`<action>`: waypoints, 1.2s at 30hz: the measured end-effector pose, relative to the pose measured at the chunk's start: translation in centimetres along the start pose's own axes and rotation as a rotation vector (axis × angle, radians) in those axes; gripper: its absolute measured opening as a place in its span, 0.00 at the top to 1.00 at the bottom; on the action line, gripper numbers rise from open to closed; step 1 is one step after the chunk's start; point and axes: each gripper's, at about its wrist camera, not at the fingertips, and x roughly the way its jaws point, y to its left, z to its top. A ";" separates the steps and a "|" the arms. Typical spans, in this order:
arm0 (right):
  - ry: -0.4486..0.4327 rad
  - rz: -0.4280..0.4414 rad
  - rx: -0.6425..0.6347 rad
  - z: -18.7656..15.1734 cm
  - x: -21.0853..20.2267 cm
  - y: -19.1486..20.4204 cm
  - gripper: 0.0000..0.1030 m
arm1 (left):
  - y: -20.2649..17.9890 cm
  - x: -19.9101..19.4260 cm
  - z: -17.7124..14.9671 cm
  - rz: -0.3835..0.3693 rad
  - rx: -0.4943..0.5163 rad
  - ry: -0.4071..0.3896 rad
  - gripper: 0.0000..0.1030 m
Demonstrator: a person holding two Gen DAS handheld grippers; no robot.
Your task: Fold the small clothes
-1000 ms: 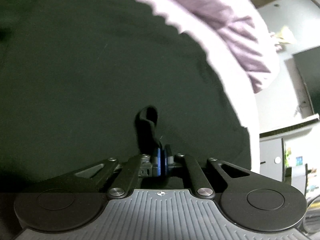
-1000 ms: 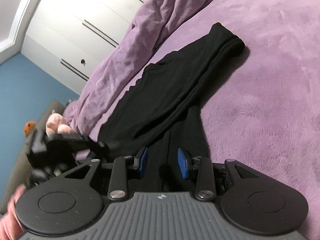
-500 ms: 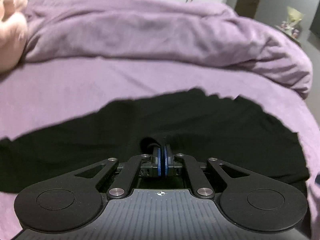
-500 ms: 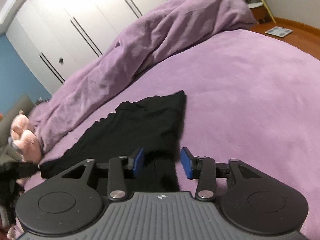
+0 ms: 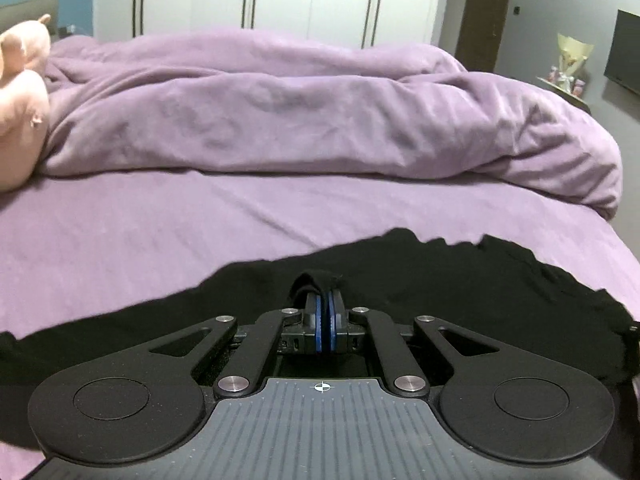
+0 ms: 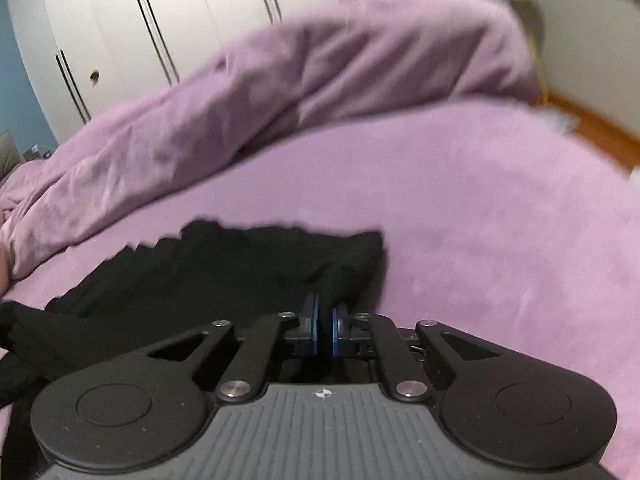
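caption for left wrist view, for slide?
Left gripper shut on black garment over purple bed sheet.

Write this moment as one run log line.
left gripper: shut on black garment | right gripper: jaws just closed on black garment | surface: purple bed

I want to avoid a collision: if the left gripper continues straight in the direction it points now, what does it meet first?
Probably the black garment that the left gripper is pinching, then the purple bed sheet; depth is uncertain.
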 end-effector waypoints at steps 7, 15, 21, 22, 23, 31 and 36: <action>0.005 -0.066 -0.002 0.2 -0.2 -0.7 0.86 | 0.0 3.4 -2.6 0.146 0.032 0.157 0.79; 0.124 0.109 -0.125 -2.8 0.3 3.6 0.90 | -0.1 2.4 -3.0 -0.033 -0.109 0.162 0.50; 0.076 0.041 -0.168 -3.2 -0.2 0.5 1.00 | 0.0 3.3 -4.0 -0.018 -0.109 0.197 0.45; 0.080 0.052 -0.168 -3.1 0.0 0.2 1.00 | 0.0 3.3 -4.1 -0.022 -0.111 0.195 0.44; 0.082 0.049 -0.186 -3.1 -0.3 0.3 1.00 | -0.2 3.1 -4.1 -0.020 -0.112 0.193 0.44; 0.081 -0.035 -0.327 -4.1 -2.1 2.6 1.00 | 0.6 2.6 -4.6 -0.083 -0.182 0.177 0.25; 0.072 -0.150 -0.312 -3.7 -3.5 2.8 1.00 | 2.3 1.7 -5.3 -0.108 -0.240 0.184 0.10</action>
